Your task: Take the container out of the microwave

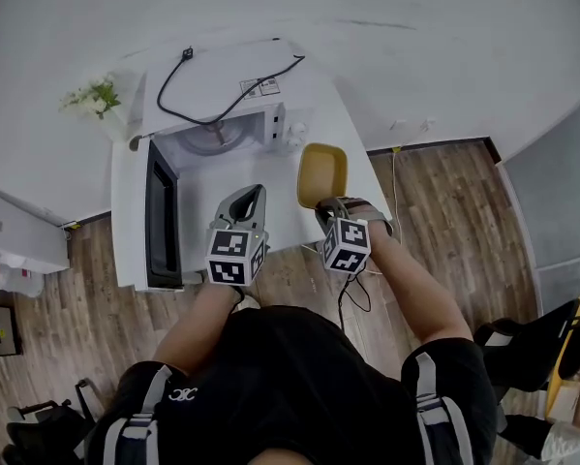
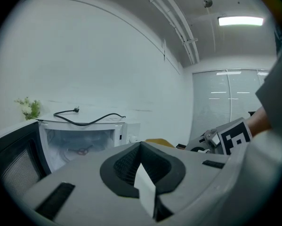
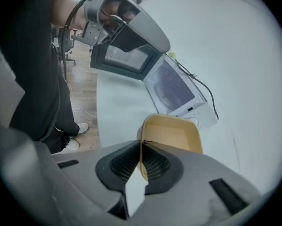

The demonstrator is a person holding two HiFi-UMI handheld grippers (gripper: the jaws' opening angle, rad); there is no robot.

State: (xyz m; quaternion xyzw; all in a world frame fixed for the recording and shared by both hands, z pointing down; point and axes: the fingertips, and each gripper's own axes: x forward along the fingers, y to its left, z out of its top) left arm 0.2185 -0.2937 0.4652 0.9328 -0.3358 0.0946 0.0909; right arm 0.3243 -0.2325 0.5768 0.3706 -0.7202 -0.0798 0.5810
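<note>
The right gripper (image 3: 141, 147) has its jaws clenched on the near wall of a shallow yellow container (image 3: 174, 134). The container reaches straight ahead from the jaws, open side up. It is outside the microwave, over the white table (image 3: 117, 107); whether it touches the tabletop cannot be told.

To the left of those jaws, the left gripper (image 2: 141, 149) has its jaws pressed together with nothing between them.

Beyond both sets of jaws, slightly left of the container, stands a white microwave (image 1: 233, 114). Its dark door (image 1: 161, 211) is swung wide open to the left, and the lit inside shows no container. A black cable (image 1: 222, 114) lies looped on its top. Farther left, past the microwave, is a small plant (image 1: 96, 96) against the wall.
</note>
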